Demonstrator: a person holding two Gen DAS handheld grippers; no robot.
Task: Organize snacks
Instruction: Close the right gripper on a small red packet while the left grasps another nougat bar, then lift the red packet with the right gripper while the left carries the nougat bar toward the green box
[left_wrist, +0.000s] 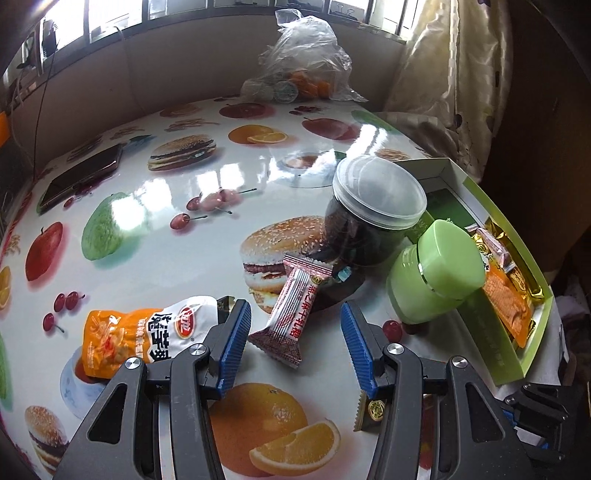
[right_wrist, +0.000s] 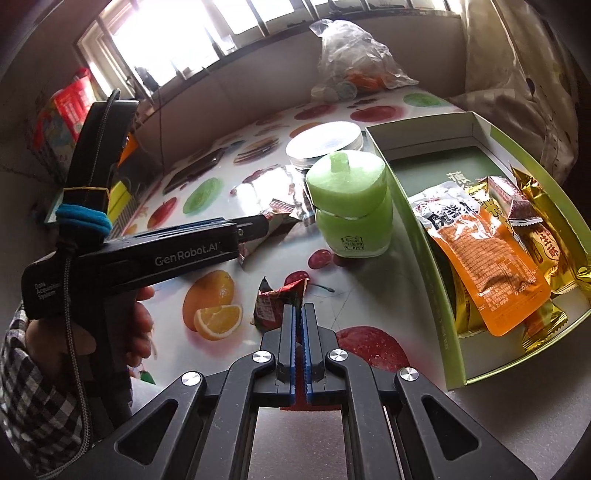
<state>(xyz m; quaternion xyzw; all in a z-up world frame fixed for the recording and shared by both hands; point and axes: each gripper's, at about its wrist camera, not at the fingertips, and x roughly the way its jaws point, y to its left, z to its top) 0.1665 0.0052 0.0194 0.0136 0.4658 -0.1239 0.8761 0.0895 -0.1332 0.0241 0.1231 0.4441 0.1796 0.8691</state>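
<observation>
My left gripper (left_wrist: 294, 305) stands open low over the fruit-print table (left_wrist: 184, 206), its blue pads on either side of a pink-and-white candy packet (left_wrist: 291, 314) without touching it. An orange-and-white snack bag (left_wrist: 136, 339) lies just left of it. In the right wrist view my right gripper (right_wrist: 299, 308) is shut on the corner of a small red snack packet (right_wrist: 269, 306). The open green box (right_wrist: 417, 236) to the right holds several packets, an orange pouch (right_wrist: 487, 266) on top. The left gripper (right_wrist: 264, 223) reaches in from the left.
A green lidded jar (left_wrist: 436, 273) and a dark jar with a clear lid (left_wrist: 373, 218) stand between the candy and the box (left_wrist: 491, 350). A phone (left_wrist: 81, 181) lies far left, a plastic bag (left_wrist: 306, 62) at the back. A hand (right_wrist: 144, 325) in a checked sleeve holds the left tool.
</observation>
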